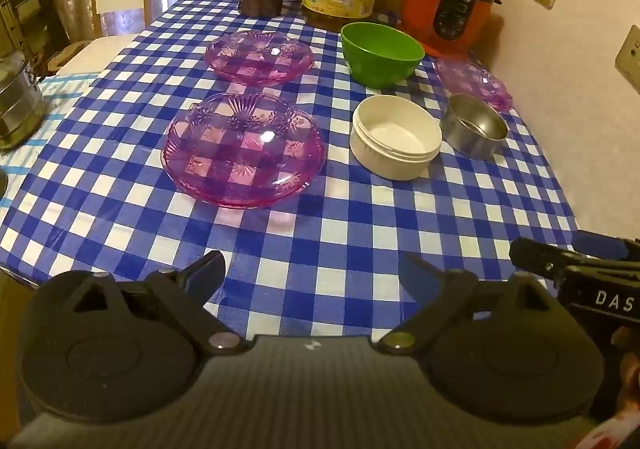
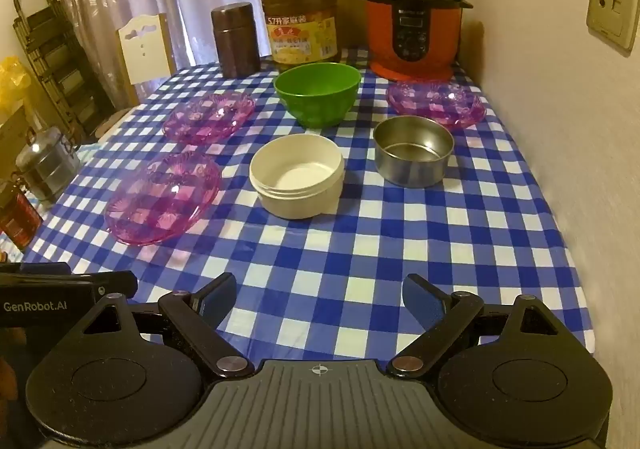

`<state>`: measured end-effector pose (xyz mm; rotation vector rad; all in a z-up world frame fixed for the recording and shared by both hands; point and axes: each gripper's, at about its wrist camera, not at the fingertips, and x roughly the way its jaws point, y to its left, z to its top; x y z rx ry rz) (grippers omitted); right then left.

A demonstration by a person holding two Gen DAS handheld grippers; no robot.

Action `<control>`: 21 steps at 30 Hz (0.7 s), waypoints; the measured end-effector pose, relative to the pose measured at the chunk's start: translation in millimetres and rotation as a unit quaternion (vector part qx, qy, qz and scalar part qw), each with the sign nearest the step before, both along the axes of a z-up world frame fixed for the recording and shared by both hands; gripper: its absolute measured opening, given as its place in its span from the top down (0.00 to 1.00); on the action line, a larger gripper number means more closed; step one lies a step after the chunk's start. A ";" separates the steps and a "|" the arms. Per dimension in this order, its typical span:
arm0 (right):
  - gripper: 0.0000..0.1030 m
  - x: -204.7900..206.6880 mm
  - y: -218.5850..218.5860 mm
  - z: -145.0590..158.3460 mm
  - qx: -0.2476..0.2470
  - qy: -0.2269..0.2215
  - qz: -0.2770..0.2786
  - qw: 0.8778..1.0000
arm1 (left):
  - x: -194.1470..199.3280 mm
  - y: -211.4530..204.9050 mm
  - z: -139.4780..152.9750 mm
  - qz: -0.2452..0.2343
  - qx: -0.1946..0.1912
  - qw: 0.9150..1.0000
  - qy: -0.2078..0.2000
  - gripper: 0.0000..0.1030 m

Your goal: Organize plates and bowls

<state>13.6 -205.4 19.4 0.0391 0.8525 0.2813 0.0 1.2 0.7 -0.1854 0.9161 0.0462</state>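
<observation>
Left gripper (image 1: 314,269) hangs wide open and empty, nearest pink glass plate (image 1: 244,149) straight ahead. Right gripper (image 2: 320,297) also open, white bowl (image 2: 297,180) ahead.

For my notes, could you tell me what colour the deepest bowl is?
Green; the bowl shows best in the right wrist view.

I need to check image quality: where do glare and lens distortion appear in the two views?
Left wrist view: a bright glare spot sits on the near pink plate, and the tablecloth checks bend toward the edges. Right wrist view: a small glint on the near pink plate, black fisheye corners, a curved wall line; the far red cooker looks soft.
</observation>
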 end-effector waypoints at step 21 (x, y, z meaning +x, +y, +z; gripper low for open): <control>0.13 -2.8 -2.4 3.4 -0.001 -0.008 -0.006 1.000 | -6.0 0.3 6.5 -0.007 0.008 1.000 -0.010 0.11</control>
